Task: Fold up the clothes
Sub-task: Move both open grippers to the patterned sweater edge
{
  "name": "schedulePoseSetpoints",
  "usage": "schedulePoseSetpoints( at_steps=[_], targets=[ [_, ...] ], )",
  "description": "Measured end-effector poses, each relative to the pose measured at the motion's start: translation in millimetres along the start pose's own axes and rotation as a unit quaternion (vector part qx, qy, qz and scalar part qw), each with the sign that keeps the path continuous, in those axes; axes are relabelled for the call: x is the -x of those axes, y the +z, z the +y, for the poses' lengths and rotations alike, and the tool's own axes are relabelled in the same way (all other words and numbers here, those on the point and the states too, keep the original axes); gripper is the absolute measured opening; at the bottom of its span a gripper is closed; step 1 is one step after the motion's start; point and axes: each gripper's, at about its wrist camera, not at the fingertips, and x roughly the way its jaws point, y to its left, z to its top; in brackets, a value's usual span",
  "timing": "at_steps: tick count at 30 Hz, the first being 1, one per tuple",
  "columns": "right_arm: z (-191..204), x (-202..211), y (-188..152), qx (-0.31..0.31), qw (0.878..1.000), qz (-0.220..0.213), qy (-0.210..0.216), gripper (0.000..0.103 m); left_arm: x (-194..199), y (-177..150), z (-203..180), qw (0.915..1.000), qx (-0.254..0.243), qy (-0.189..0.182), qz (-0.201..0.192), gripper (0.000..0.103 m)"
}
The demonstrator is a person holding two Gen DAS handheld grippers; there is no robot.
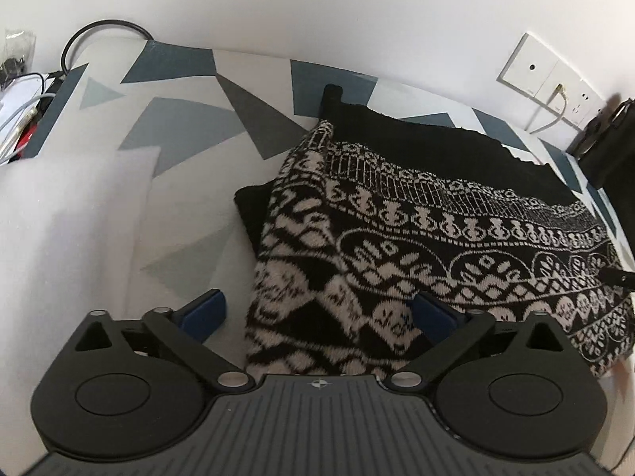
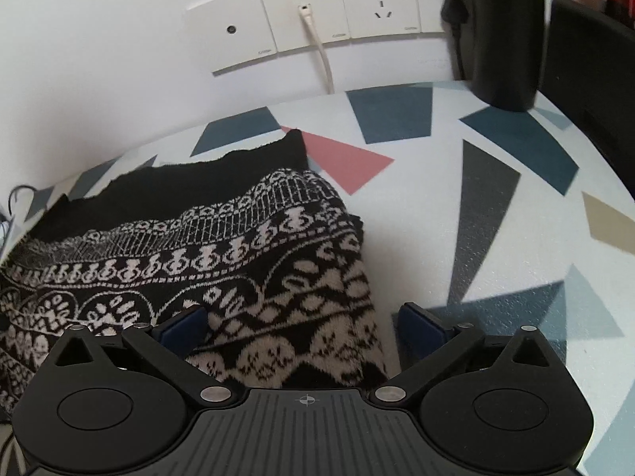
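Patterned tabletop (image 2: 416, 214): sweater (image 1: 397, 246) btwn both open tongs (image 1: 317, 313) (image 2: 303, 325).

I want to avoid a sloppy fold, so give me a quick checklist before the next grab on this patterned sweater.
1. Left gripper open, jaws astride the sweater left edge: ok.
2. Right gripper open, jaws astride its right edge: ok.
3. Fabric gripped by either: not ok, both open.
4. Sweater lying on the tablecloth, already folded over itself: ok.
5. Bare cloth to the right of the sweater: ok.
6. Layers underneath lined up: cannot tell.
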Motion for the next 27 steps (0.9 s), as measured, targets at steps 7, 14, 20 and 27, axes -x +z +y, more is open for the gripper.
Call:
schedulePoseSetpoints(
  at_steps=[7, 14, 20, 27],
  targets=[
    [8.3, -5.7, -2.9, 0.010, 1.000, -0.019, -0.023, 0.102, -3.5, 0.8, -6.0, 0.9998, -0.011, 0.017, -0.003, 0.103],
    [6.7, -5.4, -4.7, 0.002, 0.999, -0.033, -0.018, 0.102, -3.5, -0.8, -7.2, 0.9997, -0.007, 0.022, -0.008, 0.103],
    [11.1, -6.2, -7.5, 0.011, 0.999, -0.042, -0.029, 0.102, -2.8, -2.2, -7.9, 0.9996, -0.007, 0.024, -0.014, 0.103],
    [10.9, -8.9, 2.1, 0.016, 0.999, -0.019, -0.024, 0.102, -5.9, 1.4, -10.4, 0.9994, -0.020, 0.030, -0.005, 0.103]
  ],
)
